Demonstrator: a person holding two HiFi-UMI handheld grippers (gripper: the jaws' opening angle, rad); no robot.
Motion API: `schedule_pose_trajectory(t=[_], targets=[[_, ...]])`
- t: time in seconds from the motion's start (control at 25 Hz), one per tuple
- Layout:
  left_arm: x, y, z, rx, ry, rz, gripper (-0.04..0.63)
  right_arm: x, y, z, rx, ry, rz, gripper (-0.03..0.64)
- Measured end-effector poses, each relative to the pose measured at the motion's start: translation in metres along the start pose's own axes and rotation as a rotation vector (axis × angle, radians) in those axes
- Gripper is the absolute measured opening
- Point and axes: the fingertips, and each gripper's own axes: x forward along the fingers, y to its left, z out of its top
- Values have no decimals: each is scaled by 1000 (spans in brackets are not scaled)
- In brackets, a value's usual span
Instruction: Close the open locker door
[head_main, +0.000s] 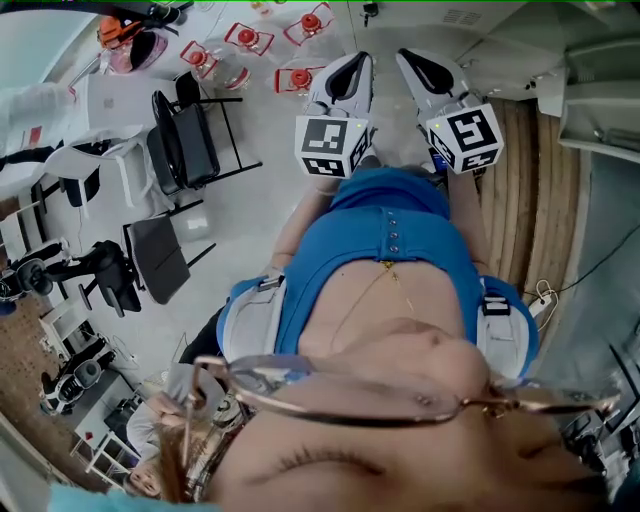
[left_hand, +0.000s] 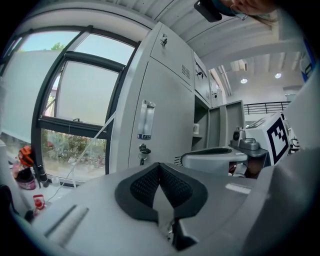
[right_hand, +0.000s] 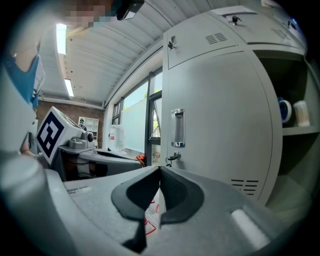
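ahead of the right tongs stands a closed locker door; to their right, an open compartment with cups on its shelf; to their left, a window.

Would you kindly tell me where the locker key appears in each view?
Head view: not in it.
Left gripper view: key slightly left of centre, a little below mid-height.
Right gripper view: key just right of centre, a little below mid-height.
Shared landmark: the door handle sits directly above the key in both gripper views.
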Motion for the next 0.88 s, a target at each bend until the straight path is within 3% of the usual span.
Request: schedule_pose_trajectory(t=[0.4, 0.88], targets=[[22, -48, 4, 23, -13, 2, -6, -38, -24, -1, -7, -22, -42, 3], [29, -92, 3, 61, -22, 9, -3, -70, -40, -4, -13, -18, -2, 3]])
